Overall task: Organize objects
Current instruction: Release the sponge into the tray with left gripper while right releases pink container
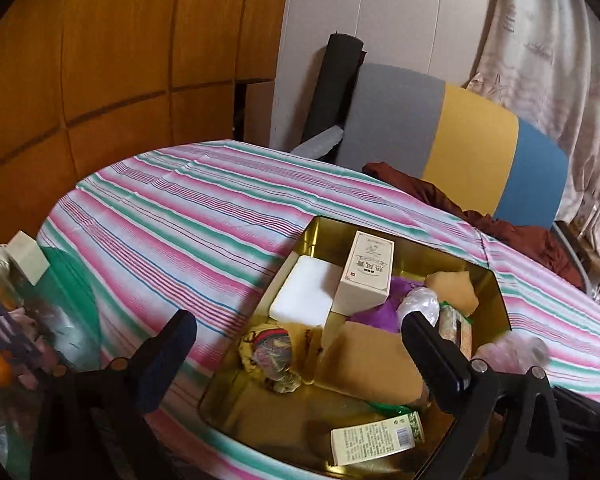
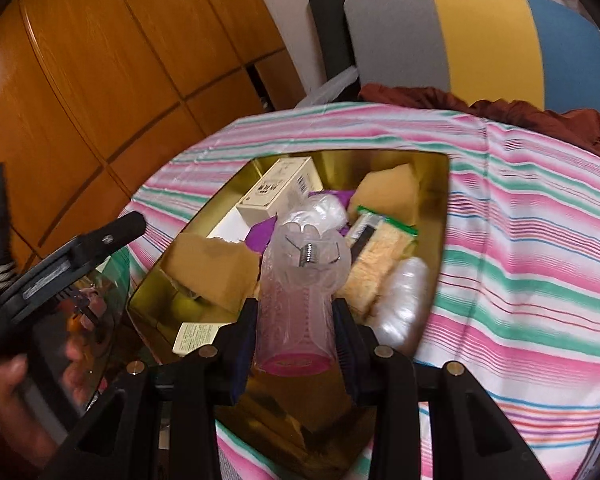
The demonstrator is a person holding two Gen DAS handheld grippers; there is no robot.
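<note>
Right claw [image 2: 296,336] squeezed tight on a clear plastic bottle [image 2: 300,280] with a pink bottom, held just above a shiny gold tin [image 2: 440,216]. Under and past that claw, inside the tin: a tan box [image 2: 280,192], a brown card piece [image 2: 212,264], purple cloth [image 2: 260,236], a yellow snack bag [image 2: 376,256], and a clear plastic wad [image 2: 400,304] off to its right. Left claw [image 1: 300,360] spread wide, nothing between the fingers, hanging over the near part of the same tin [image 1: 496,300]. Just ahead of it, a white block [image 1: 304,292] and a small patterned bundle [image 1: 270,356]. Below it, a little label box [image 1: 376,440]. All on a striped cloth [image 1: 172,216].
</note>
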